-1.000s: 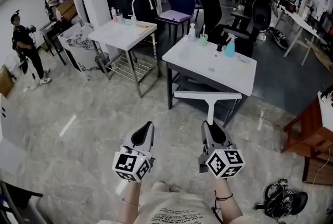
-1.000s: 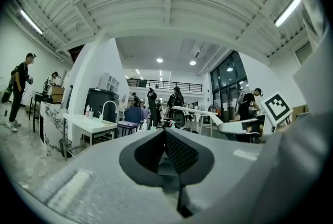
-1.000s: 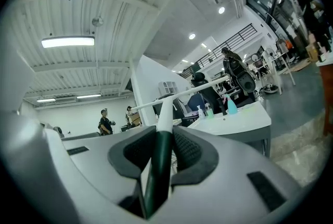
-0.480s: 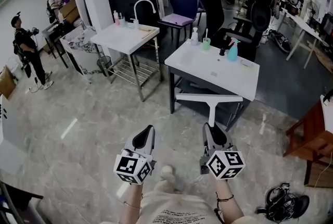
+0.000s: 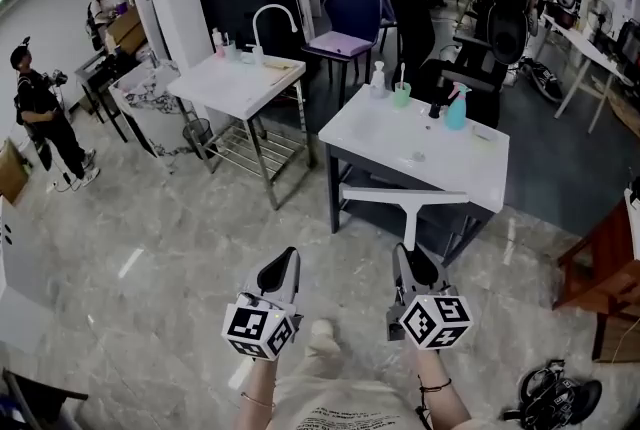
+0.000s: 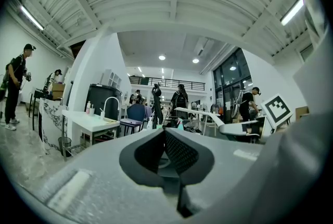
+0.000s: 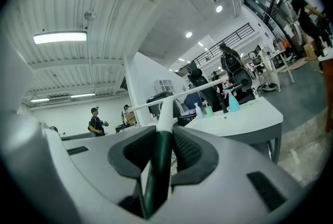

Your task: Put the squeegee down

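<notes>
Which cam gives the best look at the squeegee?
Head view: the whole squeegee, blade and handle, shows from above in the right gripper. Right gripper view shows its handle clamped between the jaws, blade foreshortened. Left gripper view catches it small, off to the right.

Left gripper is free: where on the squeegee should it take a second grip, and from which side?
Grip the squeegee on its bare white shaft, between the right gripper and the blade bar, coming in from its left. The shaft is thin and straight; the bar runs crosswise.

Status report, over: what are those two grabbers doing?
Right gripper shut on squeegee, handle level. Left gripper shut, empty. White table straight ahead.
</notes>
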The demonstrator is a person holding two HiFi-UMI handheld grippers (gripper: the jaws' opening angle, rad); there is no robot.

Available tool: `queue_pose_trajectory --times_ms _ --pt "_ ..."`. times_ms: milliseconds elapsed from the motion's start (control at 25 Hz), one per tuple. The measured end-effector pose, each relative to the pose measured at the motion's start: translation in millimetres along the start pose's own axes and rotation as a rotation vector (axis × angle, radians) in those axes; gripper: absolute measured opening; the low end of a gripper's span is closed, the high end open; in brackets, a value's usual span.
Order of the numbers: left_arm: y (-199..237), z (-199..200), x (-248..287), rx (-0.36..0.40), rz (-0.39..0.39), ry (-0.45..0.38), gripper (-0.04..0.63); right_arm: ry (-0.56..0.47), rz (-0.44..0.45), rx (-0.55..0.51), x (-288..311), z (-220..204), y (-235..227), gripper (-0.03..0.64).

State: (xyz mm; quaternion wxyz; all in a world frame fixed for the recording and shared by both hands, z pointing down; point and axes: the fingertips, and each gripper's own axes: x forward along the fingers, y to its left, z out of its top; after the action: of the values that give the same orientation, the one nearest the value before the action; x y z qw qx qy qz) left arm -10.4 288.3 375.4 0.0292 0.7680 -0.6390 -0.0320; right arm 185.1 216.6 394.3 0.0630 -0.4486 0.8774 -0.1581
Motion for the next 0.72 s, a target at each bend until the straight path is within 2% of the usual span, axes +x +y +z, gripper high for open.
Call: queue_pose_trajectory --times_ms 720 --pt "102 4 150 -0.030 -0.084 0.023 0.021 0.010 -0.047 0.008 165 10 -20 0.098"
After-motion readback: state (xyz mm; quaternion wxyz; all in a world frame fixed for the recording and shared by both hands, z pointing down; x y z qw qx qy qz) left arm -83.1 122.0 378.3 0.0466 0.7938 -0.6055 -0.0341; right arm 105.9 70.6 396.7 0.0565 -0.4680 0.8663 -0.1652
